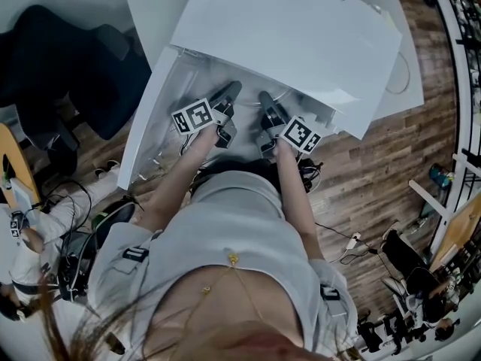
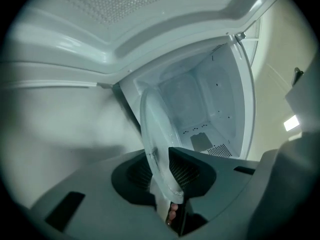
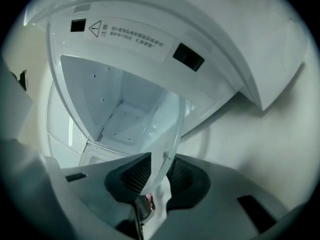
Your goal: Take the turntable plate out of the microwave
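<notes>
The clear glass turntable plate point(image 2: 155, 129) stands on edge in the left gripper view, its rim clamped between the dark ribbed pads of my left gripper point(image 2: 165, 170). The right gripper view shows the same plate point(image 3: 167, 121), with my right gripper point(image 3: 157, 171) shut on its opposite rim. Behind it lies the white microwave cavity point(image 2: 202, 111) with its perforated walls. In the head view both grippers, left point(image 1: 230, 92) and right point(image 1: 267, 98), reach side by side into the mouth of the white microwave point(image 1: 301, 36). The plate itself is hard to make out there.
The microwave door point(image 1: 141, 130) hangs open at the left of the opening. The oven sits on a white table point(image 1: 398, 89). A dark chair point(image 1: 68, 66) stands at the left; cables and a power strip point(image 1: 352, 241) lie on the wooden floor.
</notes>
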A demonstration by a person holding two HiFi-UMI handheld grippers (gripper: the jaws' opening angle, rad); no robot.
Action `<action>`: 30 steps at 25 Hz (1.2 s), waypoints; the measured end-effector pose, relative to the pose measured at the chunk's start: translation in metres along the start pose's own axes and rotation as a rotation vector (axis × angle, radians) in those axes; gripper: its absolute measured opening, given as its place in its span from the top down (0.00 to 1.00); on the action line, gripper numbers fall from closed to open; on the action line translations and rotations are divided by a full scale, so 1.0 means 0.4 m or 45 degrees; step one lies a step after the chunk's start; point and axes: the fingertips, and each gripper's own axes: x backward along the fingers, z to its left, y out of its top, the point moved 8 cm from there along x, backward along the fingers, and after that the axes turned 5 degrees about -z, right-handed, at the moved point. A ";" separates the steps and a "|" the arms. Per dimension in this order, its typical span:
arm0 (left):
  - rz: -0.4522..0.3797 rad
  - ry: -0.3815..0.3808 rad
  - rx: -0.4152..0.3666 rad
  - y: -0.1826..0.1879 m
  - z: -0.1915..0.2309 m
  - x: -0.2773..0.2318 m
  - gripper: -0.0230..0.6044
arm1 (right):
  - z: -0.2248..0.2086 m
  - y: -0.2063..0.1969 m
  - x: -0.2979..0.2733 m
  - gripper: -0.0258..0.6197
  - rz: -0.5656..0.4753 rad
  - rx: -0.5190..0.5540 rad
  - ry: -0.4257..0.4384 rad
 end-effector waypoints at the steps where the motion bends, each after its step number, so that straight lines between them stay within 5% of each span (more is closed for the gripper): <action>1: 0.001 0.000 0.010 -0.004 0.002 0.004 0.80 | -0.001 -0.004 0.004 0.81 0.004 0.001 -0.001; 21: -0.082 -0.066 0.031 0.032 0.022 -0.030 0.76 | -0.004 -0.015 0.025 0.84 0.027 -0.008 0.031; 30: -0.133 -0.090 0.176 0.049 0.029 -0.046 0.85 | -0.011 -0.016 0.022 0.81 0.024 0.003 0.031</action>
